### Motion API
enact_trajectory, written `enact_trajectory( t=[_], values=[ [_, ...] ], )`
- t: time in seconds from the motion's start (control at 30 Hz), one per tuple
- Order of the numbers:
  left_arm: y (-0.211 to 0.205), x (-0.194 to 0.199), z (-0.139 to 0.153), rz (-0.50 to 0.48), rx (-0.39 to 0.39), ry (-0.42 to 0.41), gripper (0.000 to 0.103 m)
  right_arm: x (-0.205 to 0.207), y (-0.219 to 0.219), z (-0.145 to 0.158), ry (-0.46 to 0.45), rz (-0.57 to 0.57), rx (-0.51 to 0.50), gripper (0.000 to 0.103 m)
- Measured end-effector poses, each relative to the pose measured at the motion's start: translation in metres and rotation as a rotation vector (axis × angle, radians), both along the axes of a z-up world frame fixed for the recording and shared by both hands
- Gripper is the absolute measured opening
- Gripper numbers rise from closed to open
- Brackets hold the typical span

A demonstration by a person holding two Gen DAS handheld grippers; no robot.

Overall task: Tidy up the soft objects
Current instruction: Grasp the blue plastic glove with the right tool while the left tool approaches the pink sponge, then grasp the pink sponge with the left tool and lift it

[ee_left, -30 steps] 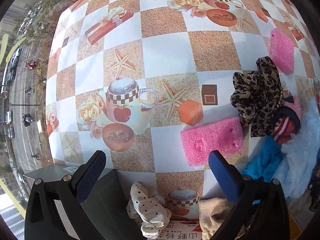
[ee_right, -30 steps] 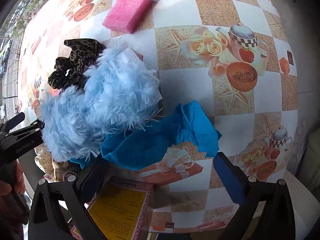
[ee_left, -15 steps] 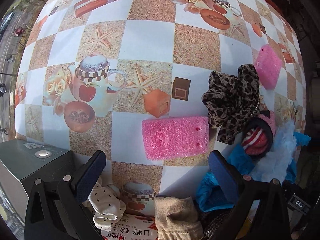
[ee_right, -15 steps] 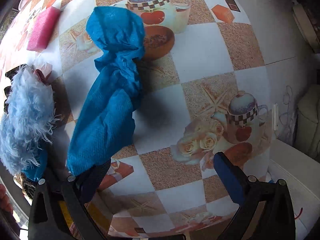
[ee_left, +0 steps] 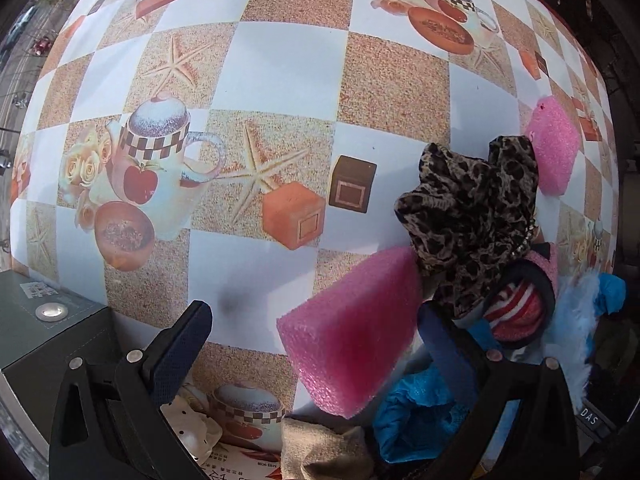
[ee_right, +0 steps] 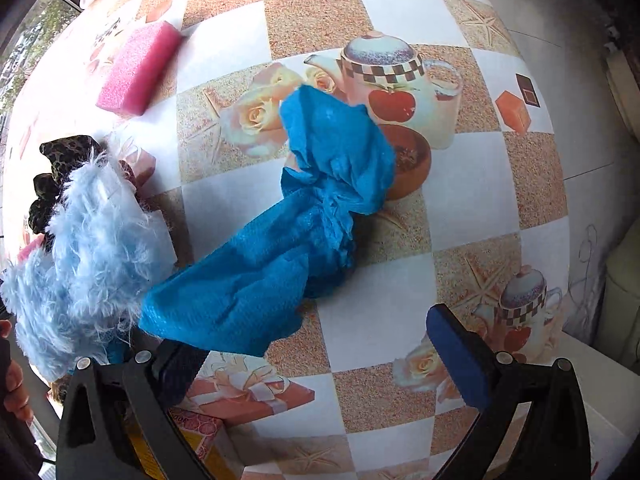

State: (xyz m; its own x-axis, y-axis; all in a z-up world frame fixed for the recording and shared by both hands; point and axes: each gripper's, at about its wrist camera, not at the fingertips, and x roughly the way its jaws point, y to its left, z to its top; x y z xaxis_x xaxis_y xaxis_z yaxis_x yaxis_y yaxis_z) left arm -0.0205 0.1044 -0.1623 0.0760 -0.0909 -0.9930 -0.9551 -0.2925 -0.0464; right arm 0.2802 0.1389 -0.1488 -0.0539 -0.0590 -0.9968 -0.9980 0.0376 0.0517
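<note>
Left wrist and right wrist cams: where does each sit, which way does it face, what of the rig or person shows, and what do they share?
Left wrist: sits on the left tongs, looking forward and down at the table; both open fingers show, a pink sponge between them.
Right wrist: sits on the right tongs, facing a blue cloth; open fingers and a hand at the left edge show.
Shared: blue cloth, leopard scarf, far pink sponge.

Both wrist views look down close on the table (ee_left: 280,60), sharing the blue cloth (ee_right: 280,248).
</note>
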Motion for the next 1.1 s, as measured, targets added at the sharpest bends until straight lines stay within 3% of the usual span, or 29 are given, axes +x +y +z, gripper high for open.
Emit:
enact_trajectory(
  t=[0.17, 0.47, 0.7, 0.9, 1.03, 1.1],
  values=[
    [0.000, 0.006, 0.026, -0.009, 0.026, 0.032, 0.103, 0.006, 0.000, 0.012, 0.018, -0.013, 0.016, 0.103],
    [-0.010, 0.000, 0.026, 0.074, -0.005, -0.013, 0.103, 0.075, -0.005, 0.041, 0.079, -0.237, 0.109, 0.103],
    [-0.007, 0.017, 0.024, 0.008, 0.013, 0.017, 0.103, 0.042, 0.034, -0.002, 0.158, -0.270, 0.036, 0.103],
    [-0.002, 0.014, 0.031, 0.045, 0.004, 0.024, 0.103, 0.024, 0.042, -0.023, 0.051, -0.187, -0.018, 0.103],
    [-0.006, 0.012, 0.029, 0.118, -0.008, 0.000, 0.103, 0.013, 0.018, -0.014, -0.029, -0.107, -0.002, 0.081],
    [-0.005, 0.013, 0.029, 0.145, -0.007, 0.000, 0.103, 0.008, 0.016, -0.008, -0.035, -0.065, 0.024, 0.059]
  ],
)
